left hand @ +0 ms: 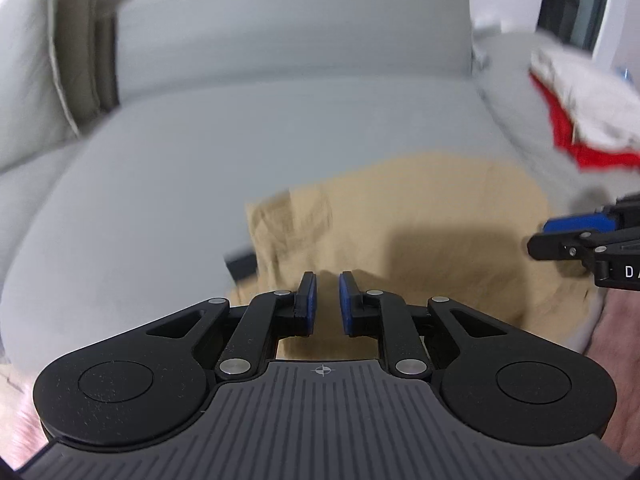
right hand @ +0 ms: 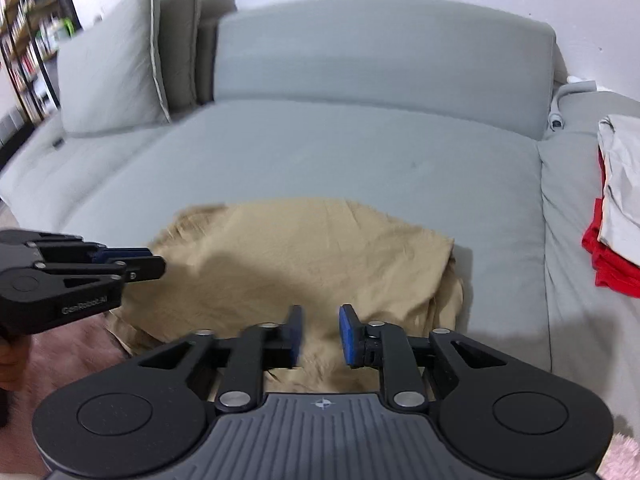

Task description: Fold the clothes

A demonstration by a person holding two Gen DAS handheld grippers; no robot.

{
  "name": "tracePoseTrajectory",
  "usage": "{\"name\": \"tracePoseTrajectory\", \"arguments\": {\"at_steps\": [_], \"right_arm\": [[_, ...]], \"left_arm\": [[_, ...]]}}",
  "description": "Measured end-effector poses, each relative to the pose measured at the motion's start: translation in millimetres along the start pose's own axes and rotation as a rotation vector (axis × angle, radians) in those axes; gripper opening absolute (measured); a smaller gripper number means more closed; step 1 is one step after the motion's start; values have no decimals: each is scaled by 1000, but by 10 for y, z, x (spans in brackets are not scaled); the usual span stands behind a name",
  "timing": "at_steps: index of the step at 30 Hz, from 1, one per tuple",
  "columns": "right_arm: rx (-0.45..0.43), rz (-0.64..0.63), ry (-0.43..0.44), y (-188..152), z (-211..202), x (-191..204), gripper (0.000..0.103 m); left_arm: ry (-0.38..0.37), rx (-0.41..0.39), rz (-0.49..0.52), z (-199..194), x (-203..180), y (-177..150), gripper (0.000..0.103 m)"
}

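Observation:
A tan garment (left hand: 420, 232) lies partly folded on the front of the grey sofa seat (left hand: 200, 152); it also shows in the right wrist view (right hand: 304, 256). My left gripper (left hand: 328, 280) hovers over its near left part, jaws slightly apart and empty. It appears at the left of the right wrist view (right hand: 152, 266). My right gripper (right hand: 320, 314) hovers over the garment's near edge, jaws apart and empty. It appears at the right edge of the left wrist view (left hand: 540, 236).
A stack of folded clothes, pale grey (right hand: 620, 188) over red (right hand: 608, 264), lies on the right sofa section. Grey cushions (right hand: 116, 60) lean at the back left. A bookshelf (right hand: 28, 48) stands far left. A pink rug (right hand: 80, 344) lies below the sofa.

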State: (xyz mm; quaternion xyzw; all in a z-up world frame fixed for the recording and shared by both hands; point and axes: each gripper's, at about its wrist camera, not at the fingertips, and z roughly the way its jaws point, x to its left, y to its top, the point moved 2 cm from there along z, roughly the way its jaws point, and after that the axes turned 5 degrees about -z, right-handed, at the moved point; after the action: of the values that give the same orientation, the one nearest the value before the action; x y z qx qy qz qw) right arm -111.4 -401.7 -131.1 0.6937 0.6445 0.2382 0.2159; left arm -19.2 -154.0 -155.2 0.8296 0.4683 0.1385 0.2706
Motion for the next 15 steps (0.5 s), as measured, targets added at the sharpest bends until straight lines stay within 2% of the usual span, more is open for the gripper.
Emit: {"name": "tracePoseTrajectory", "arguments": {"at_steps": [2, 11, 15], "right_arm": [[71, 8, -18, -110, 125, -26, 21], [103, 69, -24, -167, 83, -128, 19], [152, 118, -19, -273, -15, -141, 21]], "left_arm": [[-12, 54, -29, 105, 35, -8, 18], [1, 111, -45, 45, 38, -30, 17], [18, 141, -58, -32, 83, -80, 17]]}}
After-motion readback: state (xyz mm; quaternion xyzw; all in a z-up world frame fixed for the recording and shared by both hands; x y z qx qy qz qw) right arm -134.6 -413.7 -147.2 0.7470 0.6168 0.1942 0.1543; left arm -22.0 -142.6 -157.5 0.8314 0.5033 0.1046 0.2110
